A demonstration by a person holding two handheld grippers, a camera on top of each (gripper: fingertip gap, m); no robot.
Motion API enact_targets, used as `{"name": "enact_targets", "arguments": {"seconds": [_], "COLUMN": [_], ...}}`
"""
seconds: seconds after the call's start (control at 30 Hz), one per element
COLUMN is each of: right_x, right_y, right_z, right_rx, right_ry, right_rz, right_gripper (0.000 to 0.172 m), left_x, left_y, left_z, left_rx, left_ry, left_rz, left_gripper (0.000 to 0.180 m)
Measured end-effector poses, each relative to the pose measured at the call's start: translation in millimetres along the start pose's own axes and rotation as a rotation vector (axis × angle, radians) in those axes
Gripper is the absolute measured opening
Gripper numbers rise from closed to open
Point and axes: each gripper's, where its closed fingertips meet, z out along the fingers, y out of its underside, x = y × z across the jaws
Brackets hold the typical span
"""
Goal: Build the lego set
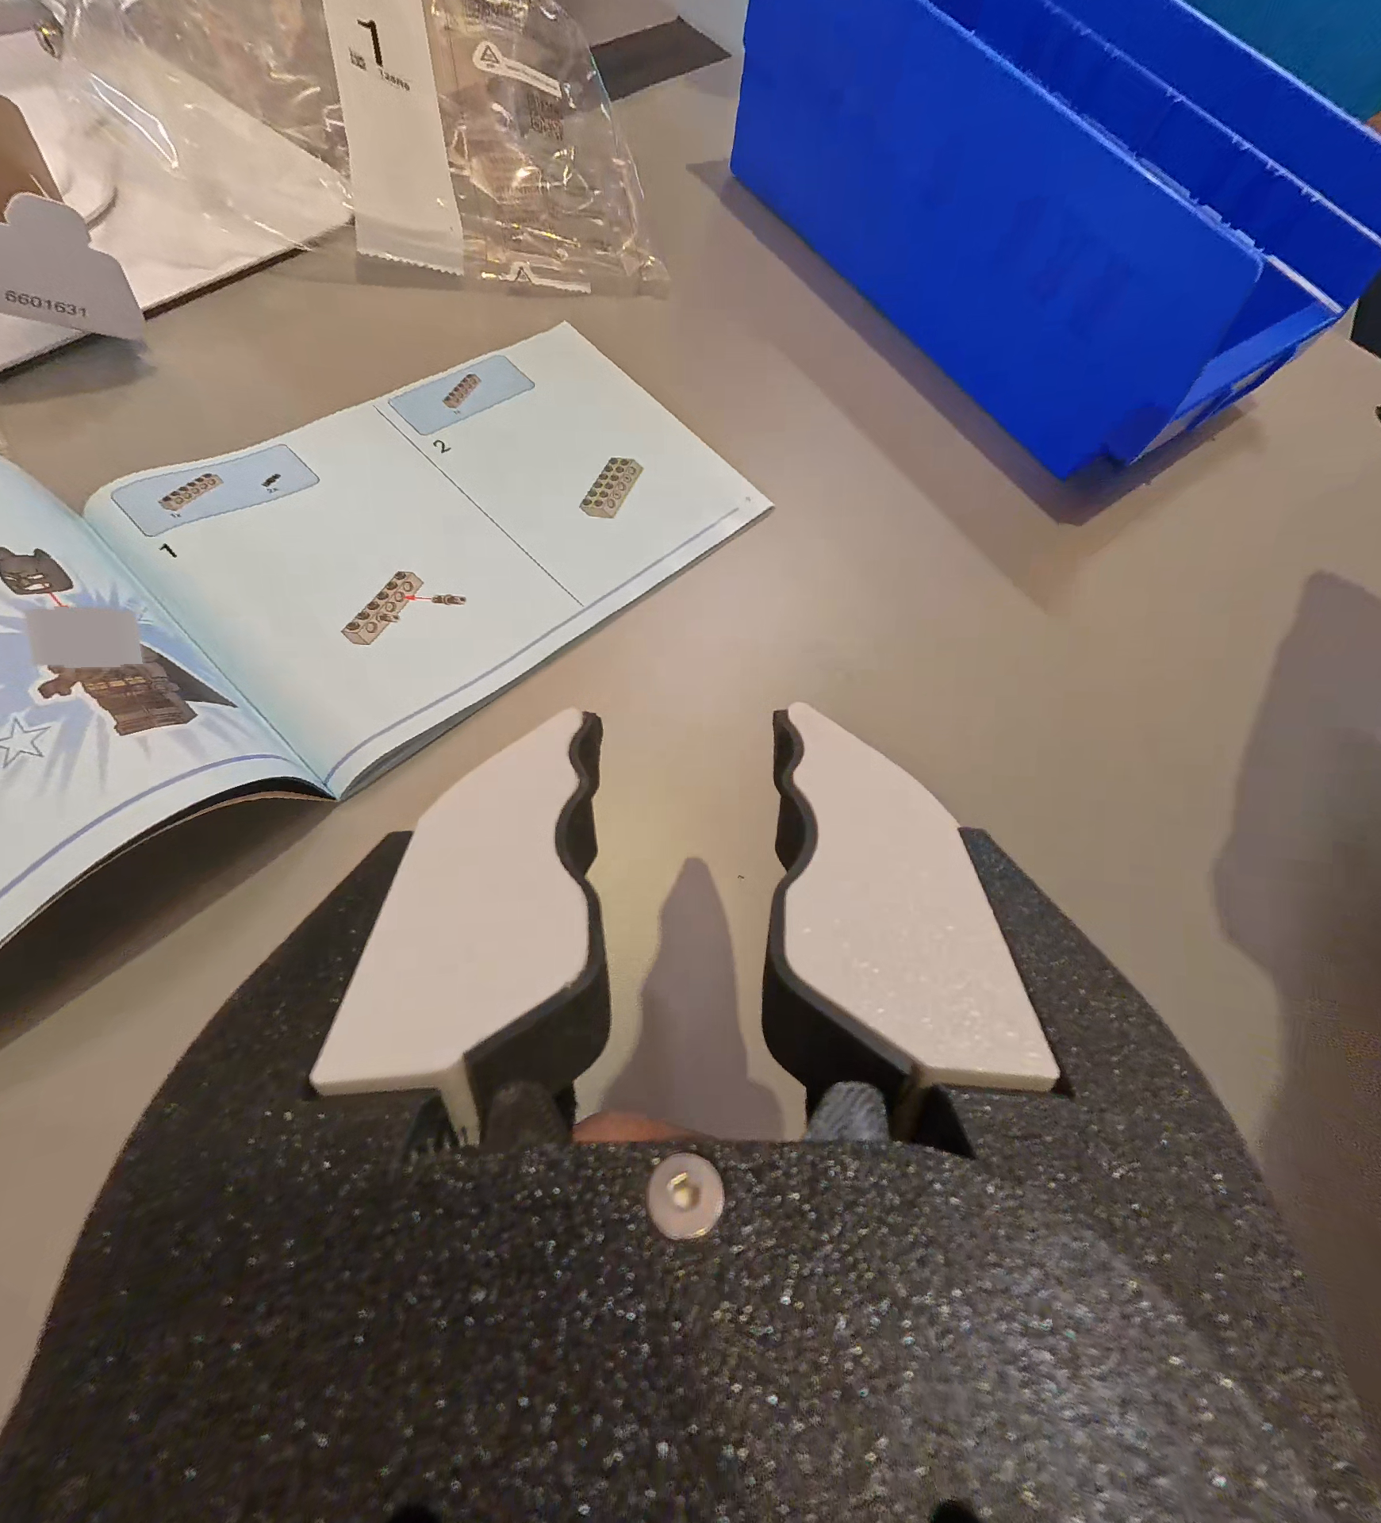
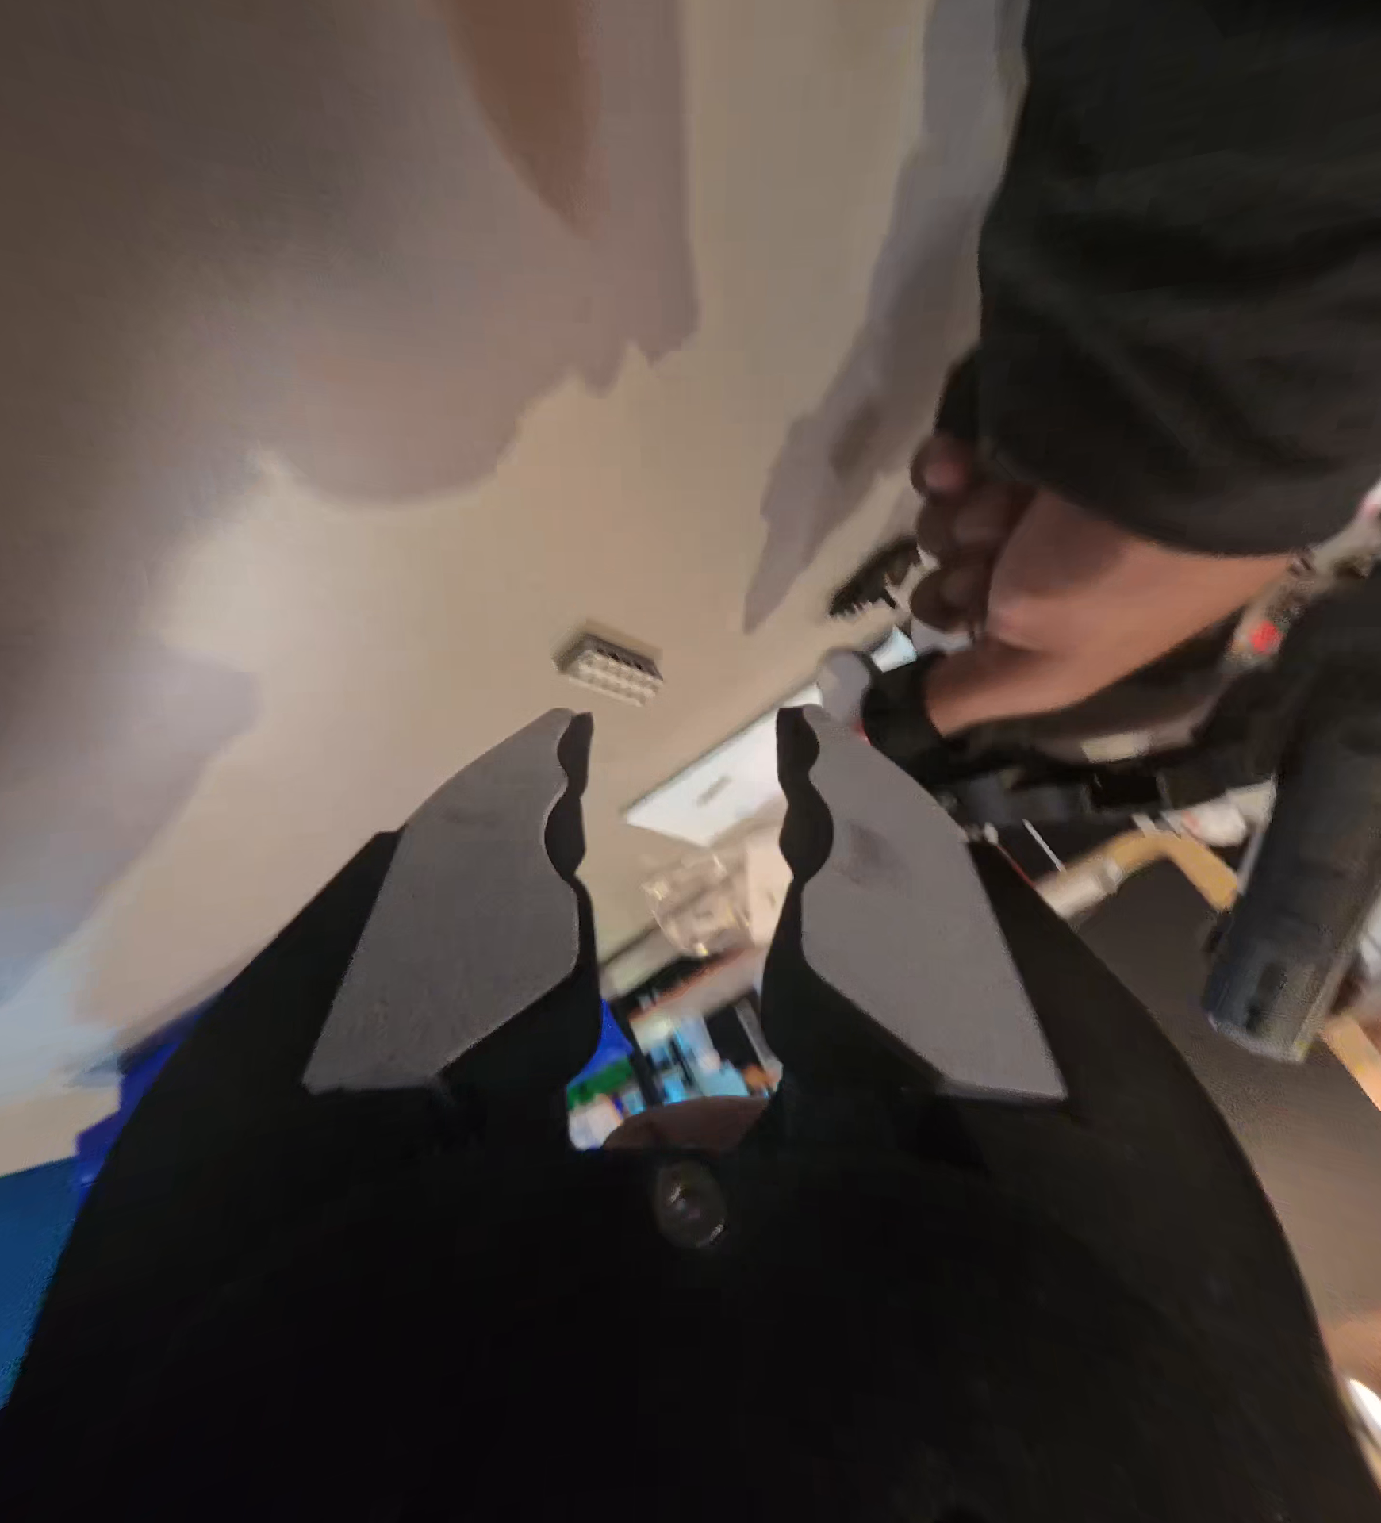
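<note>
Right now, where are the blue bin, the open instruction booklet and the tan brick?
blue bin (image 1: 1000,231): left wrist view, near side wall.
open instruction booklet (image 1: 423,577): left wrist view, right-hand page.
tan brick (image 2: 611,672): right wrist view, studded top.

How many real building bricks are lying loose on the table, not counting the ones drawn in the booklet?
1: a small tan studded plastic brick on the beige table, just ahead of the right tongs, which are open. More may be hidden inside the blue plastic bin.

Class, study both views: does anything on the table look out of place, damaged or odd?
One tan brick lies alone on the bare table, away from the torn-open clear bags. Nothing looks spilled or broken.
</note>
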Motion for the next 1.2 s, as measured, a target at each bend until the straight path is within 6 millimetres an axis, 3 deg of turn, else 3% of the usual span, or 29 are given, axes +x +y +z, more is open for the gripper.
{"name": "enact_targets", "arguments": {"seconds": [0.1, 0.2, 0.27, 0.47, 0.53, 0.73, 0.83, 0.93, 1.0, 1.1, 1.2], "right_x": [-4.4, 10.2, 7.3, -9.9, -1.0, 26.9, 51.5, 64.6, 54.9, 28.4, 2.7], "right_y": [-18.6, -3.7, -3.0, -41.1, -42.3, -32.1, -4.6, 50.6, 91.5, 133.4, 155.0], "right_z": [-9.0, 8.1, 13.6, -21.7, -25.0, 1.5, 20.2, 46.2, 70.9, 95.1, 117.3], "right_rx": [0.158, 0.036, 0.004, 0.312, 0.359, 0.484, 0.626, 0.799, 0.852, 0.880, 0.799], "right_ry": [-0.095, -0.009, 0.003, -0.158, -0.152, -0.139, -0.060, 0.031, 0.103, 0.172, 0.231], "right_rz": [0.055, 0.092, 0.063, 0.066, 0.102, 0.431, 0.769, 1.154, 1.343, 1.487, 1.568], "right_gripper": [0.042, 0.046, 0.047, 0.044, 0.043, 0.045, 0.044, 0.036, 0.040, 0.043, 0.046], "left_x": [1.6, 0.7, 0.2, 0.8, 1.5, 1.7, -3.7, -12.8, -16.7, -17.4, -16.4], "left_y": [0.3, 0.5, 1.4, 3.6, 3.6, -0.1, -4.9, -10.2, -11.0, -8.8, -4.5], "left_z": [-0.4, -0.4, 0.3, 3.7, 5.0, 2.8, -2.3, -7.0, -8.1, -4.9, 1.4], "left_rx": [0.000, 0.000, -0.002, -0.007, -0.003, 0.017, 0.044, 0.075, 0.082, 0.065, 0.036], "left_ry": [0.006, 0.004, 0.007, 0.015, 0.020, 0.017, -0.011, -0.053, -0.073, -0.089, -0.109], "left_rz": [0.005, 0.011, 0.003, 0.000, 0.002, 0.023, 0.029, 0.023, 0.029, 0.054, 0.104], "left_gripper": [0.041, 0.041, 0.041, 0.041, 0.041, 0.041, 0.041, 0.041, 0.041, 0.041, 0.043]}}
